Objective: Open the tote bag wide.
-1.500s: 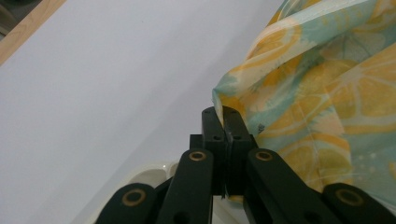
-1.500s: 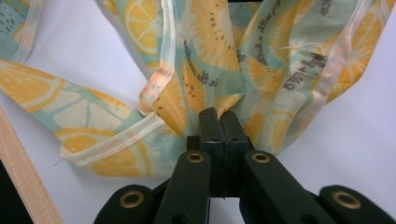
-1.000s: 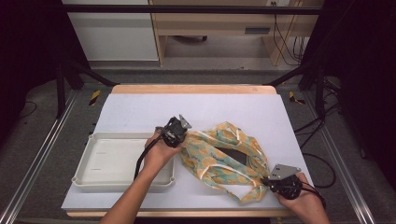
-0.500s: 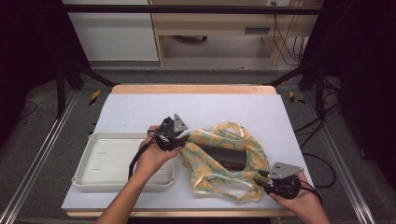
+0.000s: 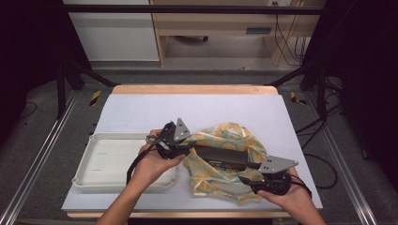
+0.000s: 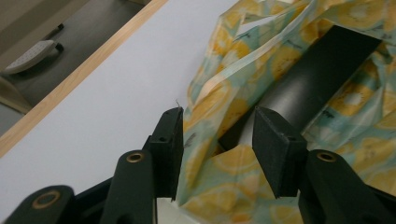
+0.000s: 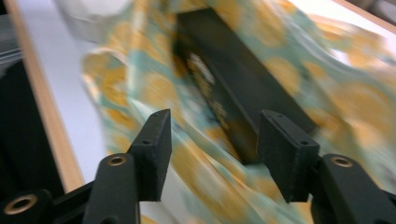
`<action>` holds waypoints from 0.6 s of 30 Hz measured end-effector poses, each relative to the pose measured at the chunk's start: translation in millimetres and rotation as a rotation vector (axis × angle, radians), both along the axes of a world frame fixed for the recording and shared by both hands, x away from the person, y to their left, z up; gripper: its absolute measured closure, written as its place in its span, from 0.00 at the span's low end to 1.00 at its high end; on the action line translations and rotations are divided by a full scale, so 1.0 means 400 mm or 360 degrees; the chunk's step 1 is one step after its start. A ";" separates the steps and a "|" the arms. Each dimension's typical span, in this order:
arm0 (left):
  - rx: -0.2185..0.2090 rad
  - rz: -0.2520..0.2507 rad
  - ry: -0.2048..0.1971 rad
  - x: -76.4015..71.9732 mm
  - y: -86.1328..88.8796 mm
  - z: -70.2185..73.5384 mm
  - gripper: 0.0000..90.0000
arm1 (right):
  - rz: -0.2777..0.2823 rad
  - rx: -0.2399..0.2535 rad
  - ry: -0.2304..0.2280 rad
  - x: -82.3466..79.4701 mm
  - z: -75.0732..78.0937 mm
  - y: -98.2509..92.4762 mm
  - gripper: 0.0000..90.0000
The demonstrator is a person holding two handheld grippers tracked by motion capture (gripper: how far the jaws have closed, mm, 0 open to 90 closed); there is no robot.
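Both my left gripper (image 5: 184, 149) and right gripper (image 5: 253, 182) have just been opening their fingers, nothing pinched, so the bag (image 5: 237, 140) slumps on the table (image 5: 141, 112) with the black box (image 5: 220, 158) poking out.

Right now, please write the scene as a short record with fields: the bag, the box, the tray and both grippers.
bag: lemon-print bag lies crumpled on the white table, mouth open
box: black box lies flat, partly inside the bag
tray: white tray, nothing in it, left of the bag
left gripper: left gripper jaws apart, just opening, bag fabric between them
right gripper: right gripper jaws apart, just opening, above the bag; view is blurred
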State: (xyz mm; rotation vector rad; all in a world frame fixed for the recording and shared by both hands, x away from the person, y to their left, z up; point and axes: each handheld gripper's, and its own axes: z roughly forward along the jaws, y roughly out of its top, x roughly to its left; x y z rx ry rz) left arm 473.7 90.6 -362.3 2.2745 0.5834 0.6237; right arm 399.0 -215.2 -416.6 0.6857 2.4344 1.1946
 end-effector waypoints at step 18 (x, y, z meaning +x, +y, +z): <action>0.0082 -0.0036 0.0213 -0.073 -0.020 -0.109 0.79 | 0.0148 -0.0122 0.0064 -0.012 -0.034 0.088 0.53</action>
